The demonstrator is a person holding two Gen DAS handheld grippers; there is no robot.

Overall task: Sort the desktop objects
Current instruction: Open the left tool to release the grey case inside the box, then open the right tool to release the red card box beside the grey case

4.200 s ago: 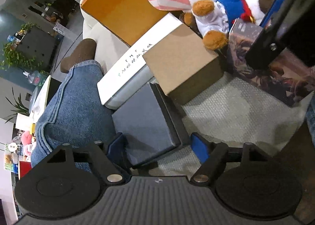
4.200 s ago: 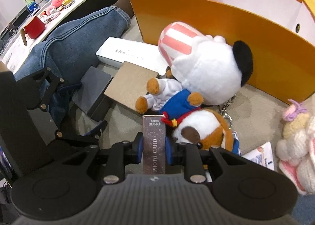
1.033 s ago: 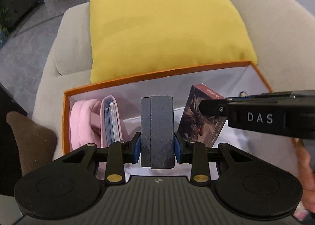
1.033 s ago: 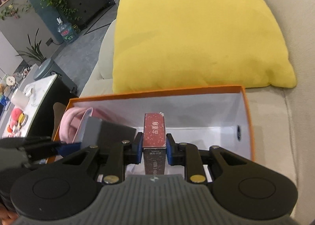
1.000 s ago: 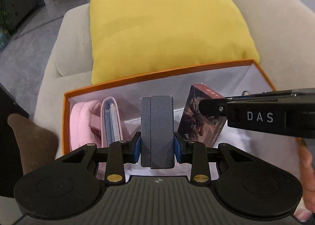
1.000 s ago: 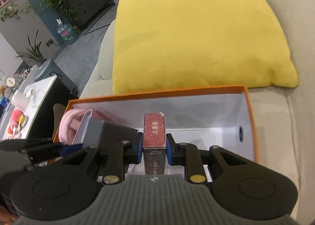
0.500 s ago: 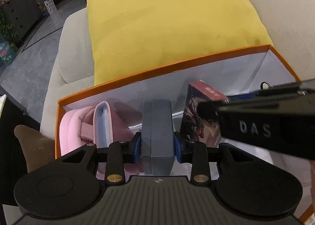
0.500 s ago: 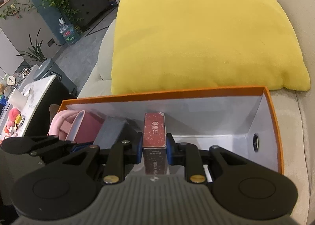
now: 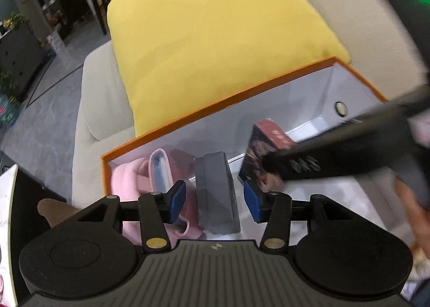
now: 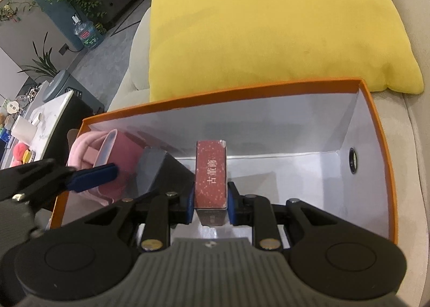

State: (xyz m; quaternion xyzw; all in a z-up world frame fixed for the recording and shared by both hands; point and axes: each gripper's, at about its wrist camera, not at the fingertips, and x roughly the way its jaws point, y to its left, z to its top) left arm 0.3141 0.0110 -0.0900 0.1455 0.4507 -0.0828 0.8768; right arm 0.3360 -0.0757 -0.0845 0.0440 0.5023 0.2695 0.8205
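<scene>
The left gripper [image 9: 214,203] hangs over the near edge of the orange box [image 9: 228,100], which sits on a pale sofa [image 9: 102,92] in front of a yellow cushion [image 9: 215,38]. Its jaws are opening: the two blue pads [image 9: 177,200] stand clear on either side of the grey box [image 9: 216,191], with a visible gap on each side, so nothing is pinched. The grey box stands on end inside the orange box, between the pads and slightly forward of them, leaning a little. To its left, against the left wall of the orange box, lie a pink soft thing [image 9: 126,183] and a pink case [image 9: 161,167] with pale pages or cards showing at its edge. To its right stands the red card box [image 9: 266,145], partly covered by the dark body of the other gripper.

From the right wrist view, the right gripper [image 10: 210,203] is pressed onto the red card box [image 10: 211,172]; both blue pads [image 10: 190,204] bear on its long sides. The card box is upright, its printed narrow face turned up toward the camera, and sits low in the middle of the orange box [image 10: 376,145]. Whether its bottom touches the white floor of the orange box cannot be told. The grey box [image 10: 156,170] stands just to the left of it, tilted, with the pink case [image 10: 107,151] beyond that. One blue pad of the left gripper [image 10: 91,174] reaches in from the left, in front of the pink things and apart from the grey box. The right half of the orange box shows only its white lining and a round hole [image 10: 352,160] in the end wall.
</scene>
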